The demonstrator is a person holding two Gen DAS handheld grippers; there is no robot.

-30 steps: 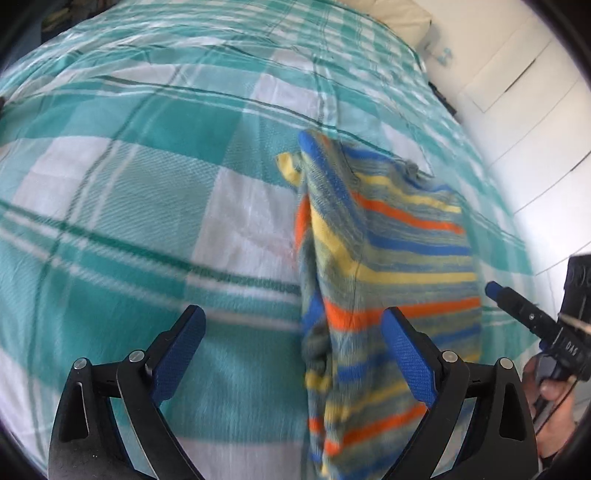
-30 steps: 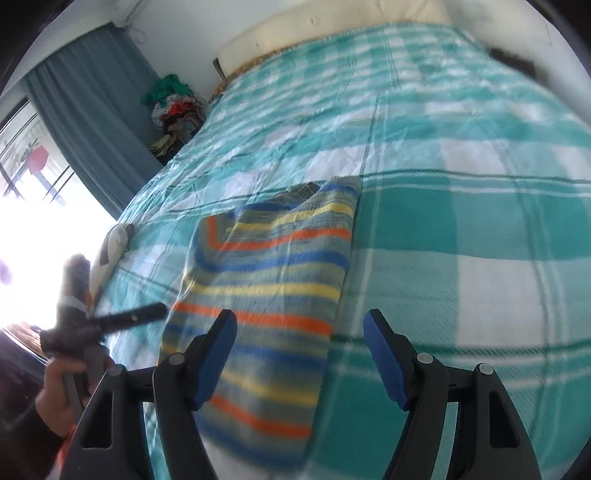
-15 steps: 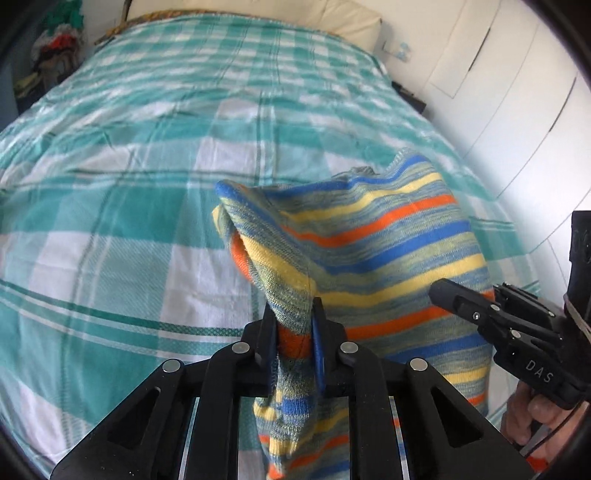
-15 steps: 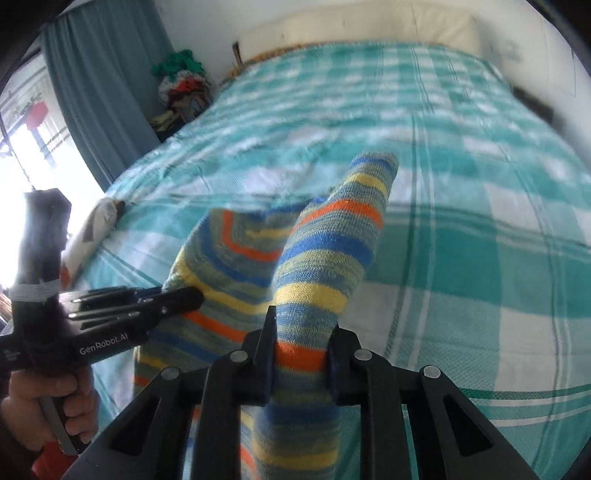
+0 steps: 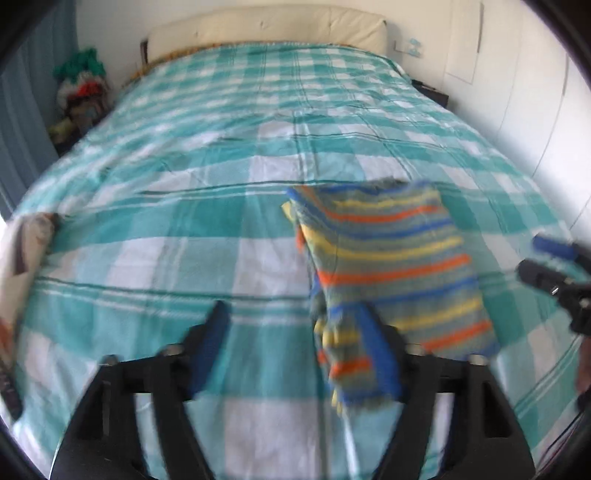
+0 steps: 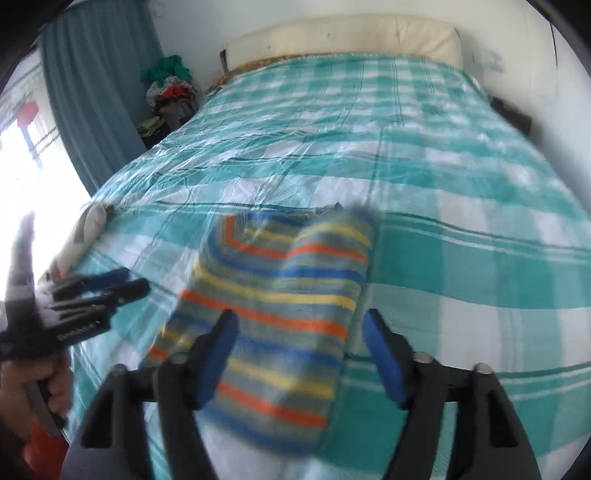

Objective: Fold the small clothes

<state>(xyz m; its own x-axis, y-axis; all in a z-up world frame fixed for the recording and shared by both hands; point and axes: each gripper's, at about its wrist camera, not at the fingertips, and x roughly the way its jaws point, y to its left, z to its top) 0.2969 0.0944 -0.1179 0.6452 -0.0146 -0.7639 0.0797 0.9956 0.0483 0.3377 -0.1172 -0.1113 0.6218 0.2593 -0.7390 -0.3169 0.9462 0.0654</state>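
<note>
A small knitted garment [image 5: 395,266] with blue, yellow, orange and grey stripes lies folded on the teal-and-white checked bedspread [image 5: 184,206]. It also shows in the right wrist view [image 6: 280,299]. My left gripper [image 5: 295,347] is open and empty just in front of the garment's near left edge. My right gripper [image 6: 301,354] is open and empty above the garment's near right part. Each gripper shows at the edge of the other's view: the right one [image 5: 550,266], the left one [image 6: 99,291].
A cream headboard [image 5: 266,29] stands at the far end of the bed. A heap of clothes [image 6: 170,88] sits by the blue curtain [image 6: 96,85] at the far left. A pale cloth [image 6: 85,232] lies at the bed's left edge. White cupboard doors [image 5: 517,92] stand on the right.
Both grippers were shut on the striped garment and holding it up half a second ago. They have let go, opened and drawn back, and the garment lies folded on the bed.
</note>
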